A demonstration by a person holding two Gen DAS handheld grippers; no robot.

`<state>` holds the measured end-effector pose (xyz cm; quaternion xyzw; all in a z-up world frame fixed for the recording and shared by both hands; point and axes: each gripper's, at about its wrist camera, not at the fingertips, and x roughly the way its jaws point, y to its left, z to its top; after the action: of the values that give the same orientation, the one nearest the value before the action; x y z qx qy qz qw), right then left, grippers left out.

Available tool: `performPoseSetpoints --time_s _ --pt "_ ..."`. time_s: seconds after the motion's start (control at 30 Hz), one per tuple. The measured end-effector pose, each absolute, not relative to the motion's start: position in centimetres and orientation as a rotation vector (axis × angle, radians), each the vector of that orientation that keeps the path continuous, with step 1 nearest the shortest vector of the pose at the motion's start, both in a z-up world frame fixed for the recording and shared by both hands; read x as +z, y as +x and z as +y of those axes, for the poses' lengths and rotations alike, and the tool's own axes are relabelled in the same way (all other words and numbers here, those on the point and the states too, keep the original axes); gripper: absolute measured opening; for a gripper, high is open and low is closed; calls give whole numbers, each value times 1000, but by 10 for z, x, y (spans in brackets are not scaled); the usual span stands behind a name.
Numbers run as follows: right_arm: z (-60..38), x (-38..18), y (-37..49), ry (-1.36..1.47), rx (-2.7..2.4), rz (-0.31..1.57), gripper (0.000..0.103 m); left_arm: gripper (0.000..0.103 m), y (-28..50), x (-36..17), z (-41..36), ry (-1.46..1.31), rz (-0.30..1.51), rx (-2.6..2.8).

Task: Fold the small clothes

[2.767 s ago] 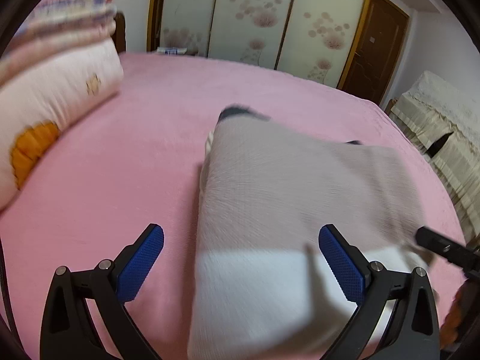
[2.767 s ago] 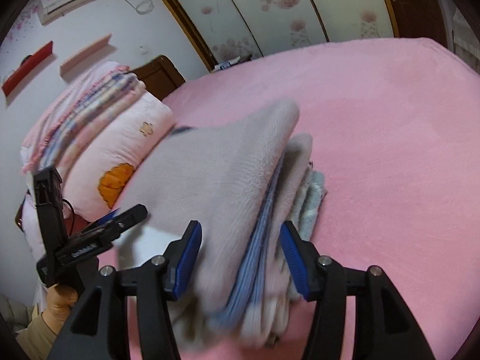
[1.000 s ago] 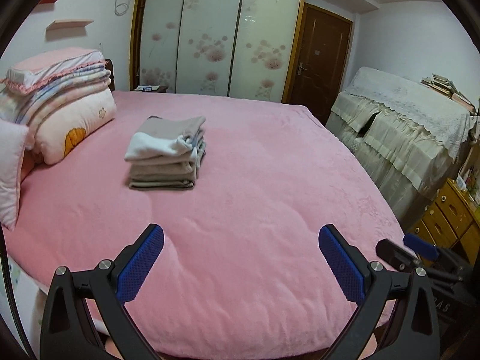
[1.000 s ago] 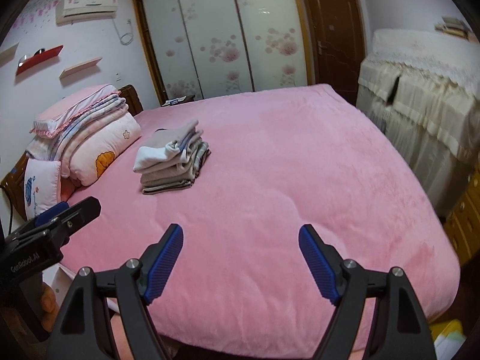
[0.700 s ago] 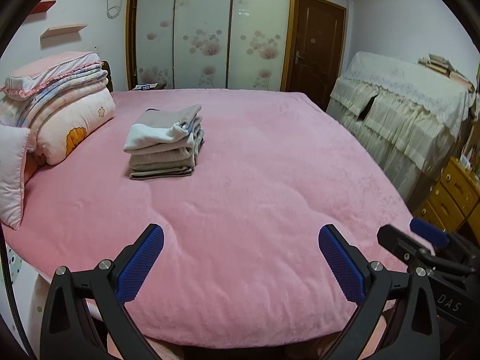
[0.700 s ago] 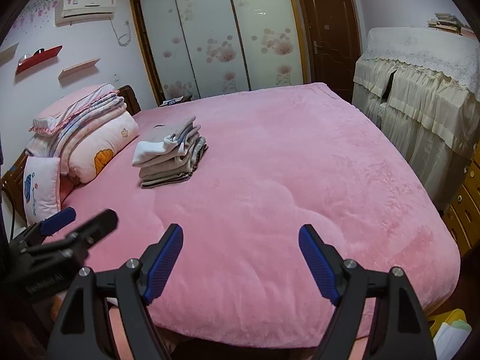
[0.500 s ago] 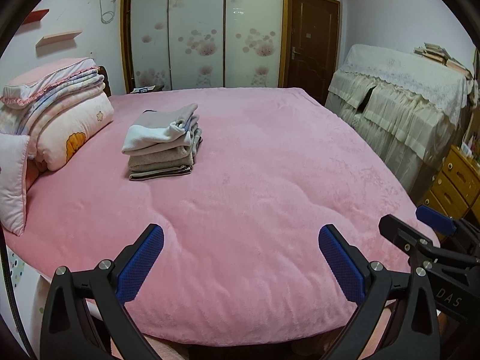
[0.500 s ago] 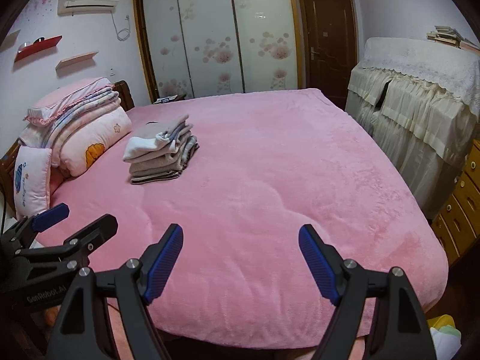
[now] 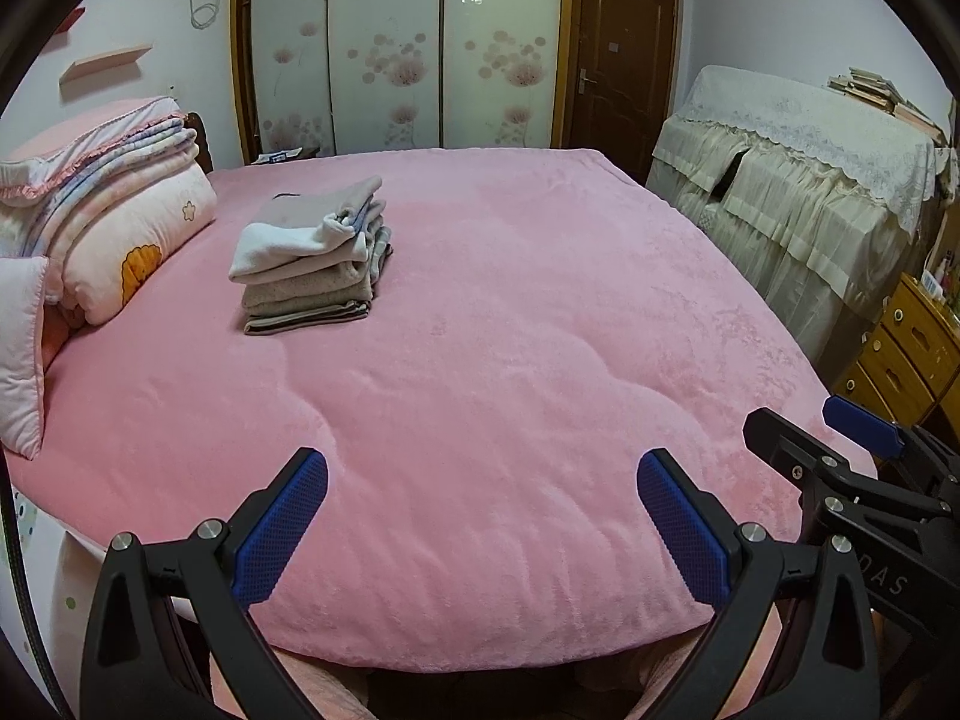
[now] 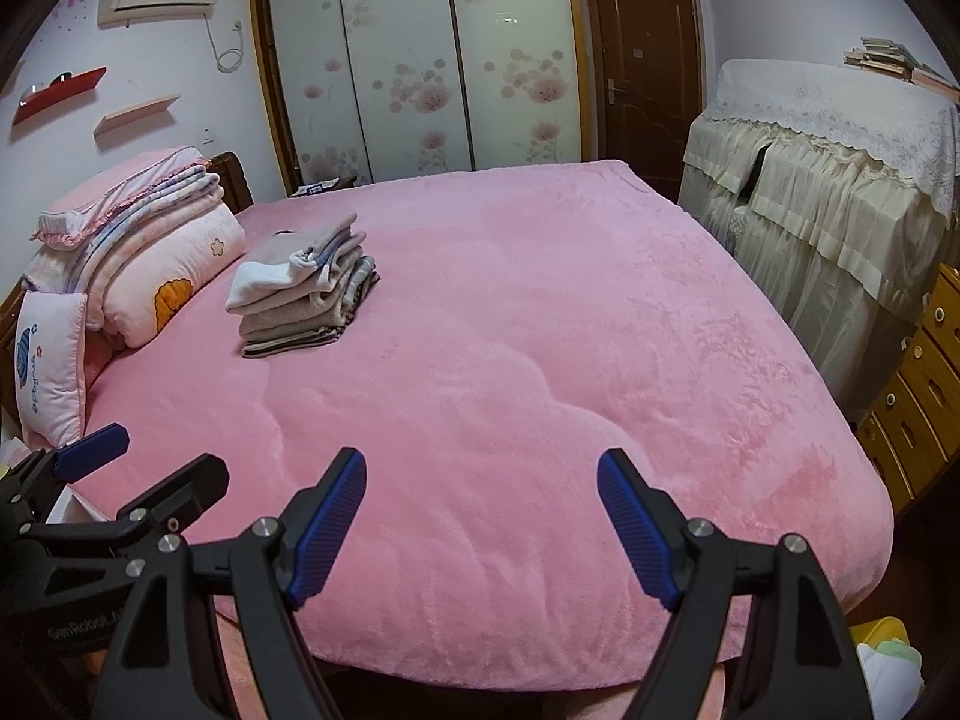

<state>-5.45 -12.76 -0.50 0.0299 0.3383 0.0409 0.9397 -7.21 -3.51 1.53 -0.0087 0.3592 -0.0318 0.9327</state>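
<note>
- Left gripper (image 9: 483, 519) with black arms and blue ribbed pads: jaws spread wide, nothing between them, poised over the near edge of the pink plush bedspread (image 9: 510, 360).
- Right gripper (image 10: 480, 519): likewise splayed wide and empty, near the same edge.
- Stack of folded small clothes in grey, beige and white (image 9: 309, 258): at about 11 o'clock on the bed, well apart from both grippers, just beside the rolled pink quilt with an orange print (image 9: 129, 240).
- No unfolded garment visible on the bed; folding judged finished or paused for the next piece.
- Top white-and-grey layer sits slightly askew with an edge bunched; if tidying, approach low with jaws wide, pinch only that layer, square it without dragging the pile.
</note>
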Motion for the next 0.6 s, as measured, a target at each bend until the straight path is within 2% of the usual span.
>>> performPoseSetpoints --time_s 0.6 --pt "-122 -8 -53 29 77 699 80 103 -68 12 -31 -56 763 -30"
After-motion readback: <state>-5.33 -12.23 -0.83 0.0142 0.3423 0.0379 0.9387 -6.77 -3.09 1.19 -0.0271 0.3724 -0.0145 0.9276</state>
